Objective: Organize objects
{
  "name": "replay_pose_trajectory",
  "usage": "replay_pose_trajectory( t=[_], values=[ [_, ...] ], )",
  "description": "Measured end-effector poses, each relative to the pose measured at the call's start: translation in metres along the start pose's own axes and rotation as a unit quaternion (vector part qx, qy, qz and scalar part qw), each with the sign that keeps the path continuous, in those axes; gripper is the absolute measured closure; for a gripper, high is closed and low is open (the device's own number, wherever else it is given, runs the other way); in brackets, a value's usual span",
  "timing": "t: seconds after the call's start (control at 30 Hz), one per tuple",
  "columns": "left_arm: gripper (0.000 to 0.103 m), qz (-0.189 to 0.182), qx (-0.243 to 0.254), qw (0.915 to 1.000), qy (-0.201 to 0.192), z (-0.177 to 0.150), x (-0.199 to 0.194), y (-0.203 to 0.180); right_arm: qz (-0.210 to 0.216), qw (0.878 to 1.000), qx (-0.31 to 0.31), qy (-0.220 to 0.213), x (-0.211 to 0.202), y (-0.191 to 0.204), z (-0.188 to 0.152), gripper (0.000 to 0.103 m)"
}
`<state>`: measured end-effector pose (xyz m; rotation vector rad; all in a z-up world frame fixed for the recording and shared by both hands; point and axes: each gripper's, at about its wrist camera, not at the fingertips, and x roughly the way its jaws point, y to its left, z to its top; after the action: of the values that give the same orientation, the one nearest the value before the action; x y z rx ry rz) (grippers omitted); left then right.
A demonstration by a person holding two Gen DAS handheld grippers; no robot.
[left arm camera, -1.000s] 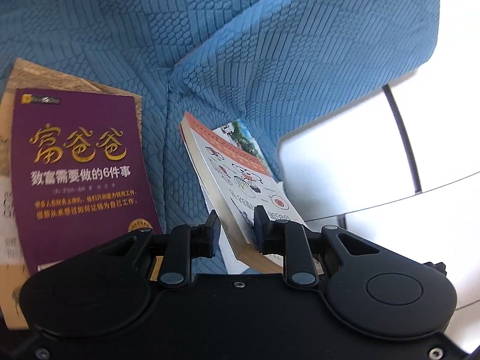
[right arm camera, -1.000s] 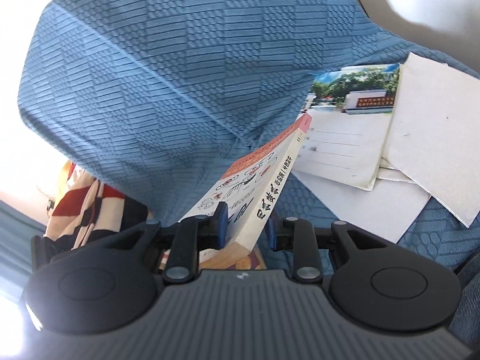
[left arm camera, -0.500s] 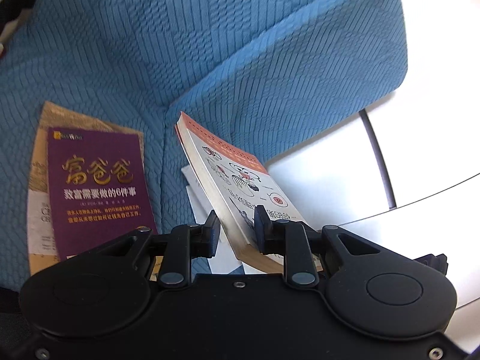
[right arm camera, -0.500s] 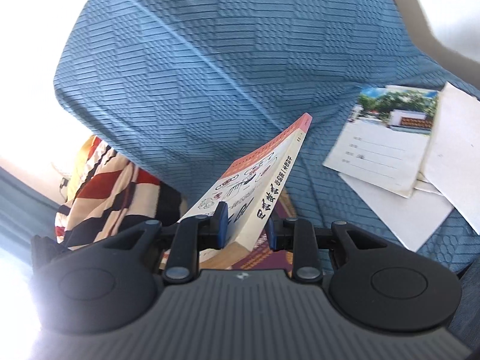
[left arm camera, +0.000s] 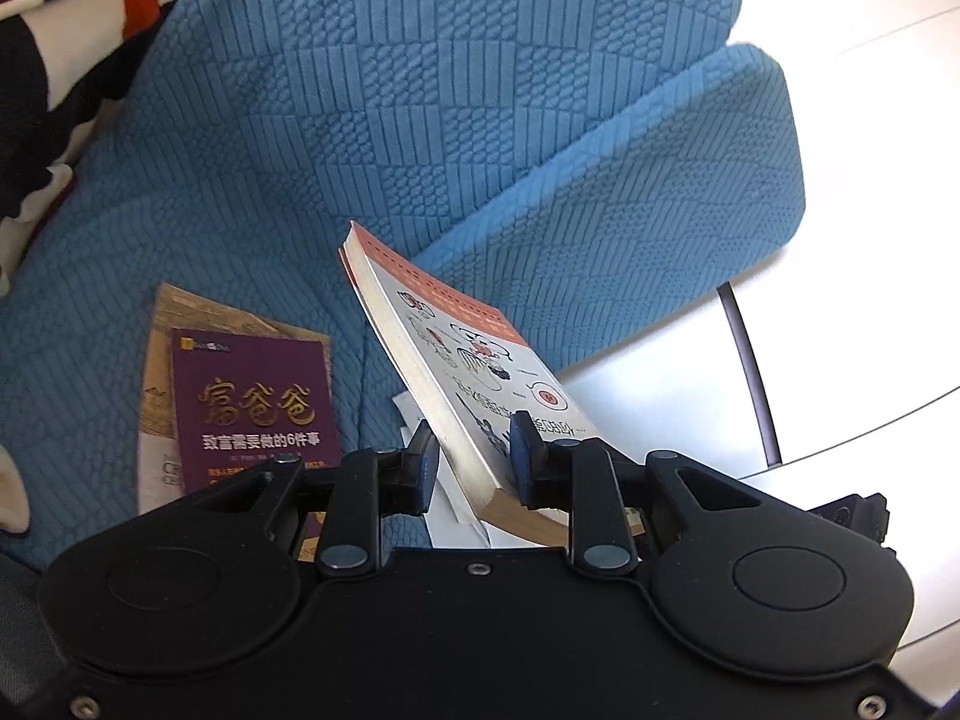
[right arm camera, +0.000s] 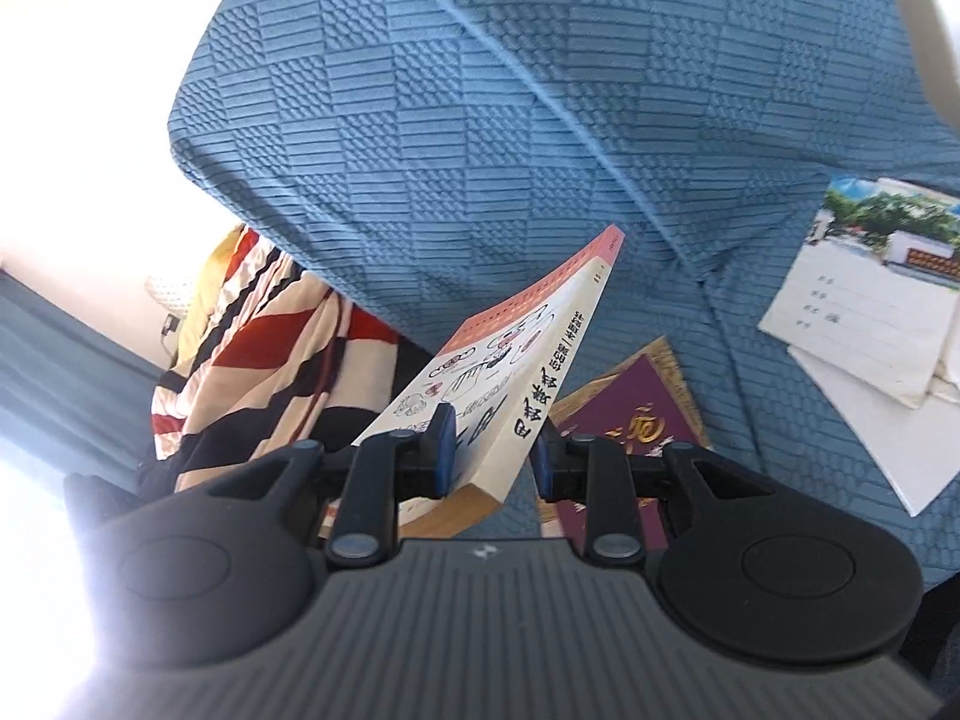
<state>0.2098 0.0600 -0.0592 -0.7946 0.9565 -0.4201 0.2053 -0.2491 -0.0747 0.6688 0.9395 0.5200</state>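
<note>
Jaws of both the left gripper (left arm camera: 471, 459) and right gripper (right arm camera: 489, 450) clamp one white-and-orange paperback (left arm camera: 456, 354) above the blue sofa (left arm camera: 420, 120).

A blue sofa (left arm camera: 480, 138) with quilted, patterned upholstery fills most of both views; its seat, back and armrest (left arm camera: 648, 228) all wear the same textured fabric. A striped cloth (right arm camera: 258, 360) in red, cream and black is bunched against the sofa's end, and shows again at the upper left corner of the left wrist view. Beyond the armrest lies a pale, glossy tiled floor (left arm camera: 870, 192), crossed by a dark curved line (left arm camera: 750, 366). Bright light washes out the left side of the right wrist view.
</note>
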Motion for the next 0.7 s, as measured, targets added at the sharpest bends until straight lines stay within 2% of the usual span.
replay_pose_trajectory(
  t=[0.27,0.7],
  values=[
    [0.079,0.004,-0.022,0.9997,-0.007,-0.006,-0.006,0.026,0.003,0.999,-0.020,0.031,0.021,0.006,-0.005,0.073],
    [0.079,0.016,-0.056,0.9982,-0.010,-0.025,0.013,0.067,0.008,0.997,-0.044,0.057,0.052,-0.018,-0.020,0.073]
  ],
)
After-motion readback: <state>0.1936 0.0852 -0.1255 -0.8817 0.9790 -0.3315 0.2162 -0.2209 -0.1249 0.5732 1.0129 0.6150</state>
